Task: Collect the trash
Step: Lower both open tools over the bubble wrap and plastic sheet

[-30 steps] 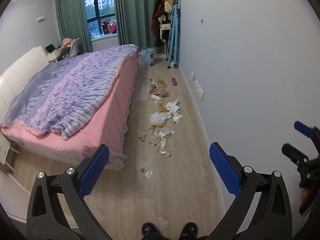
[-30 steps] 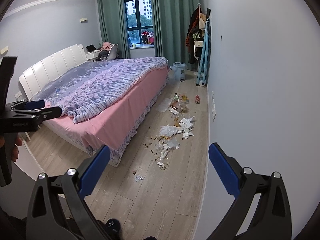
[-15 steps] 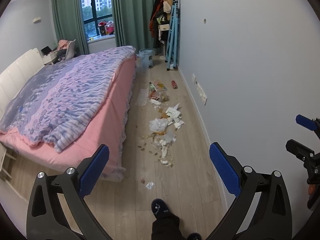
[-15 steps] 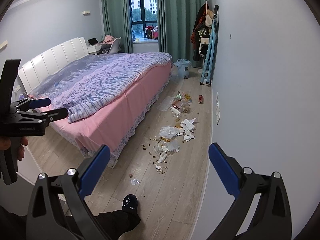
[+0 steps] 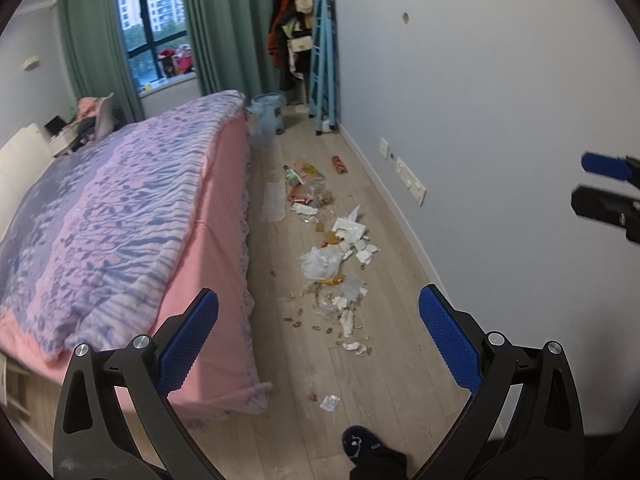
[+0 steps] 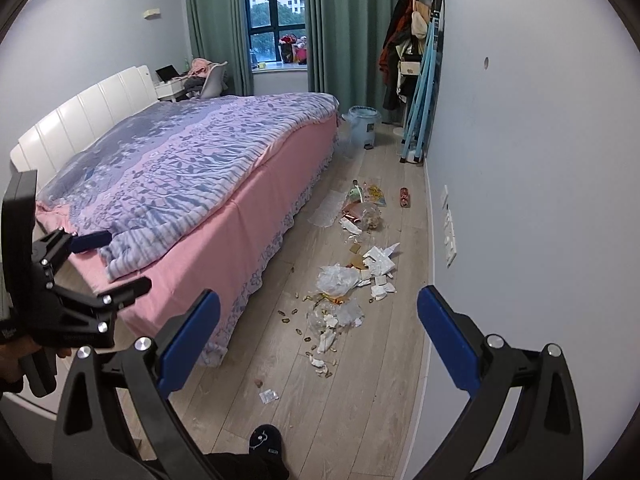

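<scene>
Bed (image 5: 132, 216) with pink sheet fills the left side; wood floor (image 5: 384, 380) runs between it and the wall. Trash (image 5: 334, 264) lies scattered along the floor, from mid-room toward a blue bin (image 5: 269, 114) at the far bed corner. One small wrapper (image 5: 329, 402) sits apart, nearest the person's slipper (image 5: 362, 442). Left gripper (image 5: 318, 340): jaws wide, empty, held above floor. Right gripper (image 6: 318, 340): jaws wide, empty.
</scene>
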A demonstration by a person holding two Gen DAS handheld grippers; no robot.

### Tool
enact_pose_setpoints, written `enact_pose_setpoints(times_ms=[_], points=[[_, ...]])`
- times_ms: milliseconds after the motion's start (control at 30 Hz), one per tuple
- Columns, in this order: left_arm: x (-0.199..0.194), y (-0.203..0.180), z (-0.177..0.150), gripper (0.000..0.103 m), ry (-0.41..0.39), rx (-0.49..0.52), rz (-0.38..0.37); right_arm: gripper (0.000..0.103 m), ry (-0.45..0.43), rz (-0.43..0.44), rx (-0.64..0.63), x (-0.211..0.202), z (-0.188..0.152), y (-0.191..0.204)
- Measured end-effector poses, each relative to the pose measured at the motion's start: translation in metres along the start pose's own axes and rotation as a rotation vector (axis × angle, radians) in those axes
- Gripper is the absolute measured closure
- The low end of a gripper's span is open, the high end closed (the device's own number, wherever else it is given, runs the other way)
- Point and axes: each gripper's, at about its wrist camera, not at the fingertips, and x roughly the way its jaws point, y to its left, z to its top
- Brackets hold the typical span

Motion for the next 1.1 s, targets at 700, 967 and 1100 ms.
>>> enact_pose_setpoints(times_ms=[700,967,1100], points=[[0.16,-0.026,0.044,0.006,0.065,-0.043,0.019,0.007,0.085,0.116,-0.118,0.172,0.061,-0.065],[0.224,-0.052,0.039,0.006,0.104,-0.123,0.065,0.007,0.14,0.182,-0.16,0.251,0.048,-0.101],[0.26,-0.054,0.026,0.006,0.135,-0.136,0.077,0.007,0.164,0.182,-0.162,0.284,0.038,-0.108]])
